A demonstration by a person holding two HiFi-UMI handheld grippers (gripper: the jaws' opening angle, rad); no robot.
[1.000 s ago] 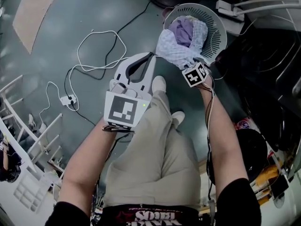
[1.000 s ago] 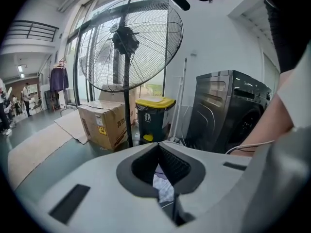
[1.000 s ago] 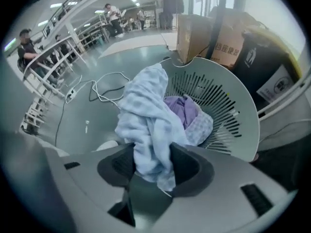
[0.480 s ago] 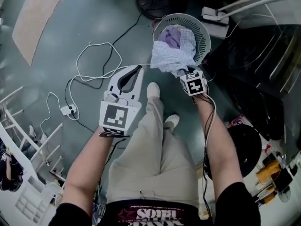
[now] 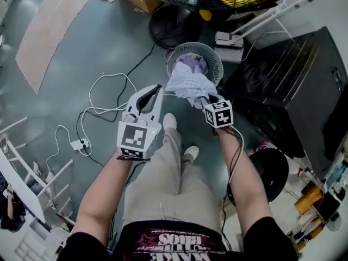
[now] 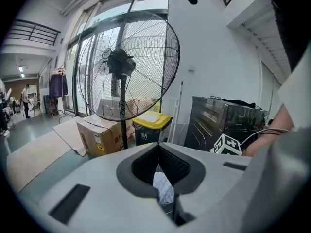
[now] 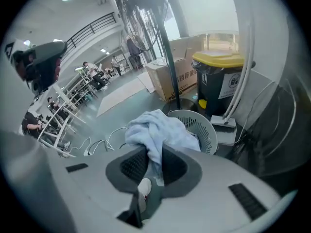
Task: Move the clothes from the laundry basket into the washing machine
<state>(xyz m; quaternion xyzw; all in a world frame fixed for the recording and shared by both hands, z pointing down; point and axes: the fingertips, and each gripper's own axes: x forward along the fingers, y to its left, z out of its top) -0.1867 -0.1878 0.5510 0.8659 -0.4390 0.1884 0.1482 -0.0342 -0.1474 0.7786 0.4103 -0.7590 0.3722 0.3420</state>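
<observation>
The grey floor (image 5: 81,48) carries everything here. A black machine (image 5: 283,86) stands along its right side, and a tall standing fan (image 6: 124,67) rises beyond the basket, with a cardboard box (image 6: 99,135) and a yellow-lidded bin (image 7: 221,81) behind the fan's pole. The person stands in the middle of the floor in beige trousers (image 5: 174,189), pale shoes (image 5: 169,121) pointing toward the basket.

The round, slotted laundry basket (image 5: 220,64) sits on the floor just beside the machine's near corner, between that corner and the fan's base. A purple garment (image 5: 191,63) lies inside it. A pale blue cloth (image 5: 187,86) hangs bunched over the basket's near rim; whether it touches the rim I cannot tell.

The right gripper (image 5: 205,99) points steeply down at the basket, its marker cube facing up. Its jaws stand narrow, pinched on an upper fold of the pale blue cloth, which spills out past the tips above the basket.

The left gripper (image 5: 156,87) is held beside it, well apart from the basket's rim, angled slightly downward. Its jaw tips meet with nothing pinched between them; only a hollow shows between the dark pads.

Loose white cables (image 5: 109,86) loop across the floor to the left of the left gripper.
</observation>
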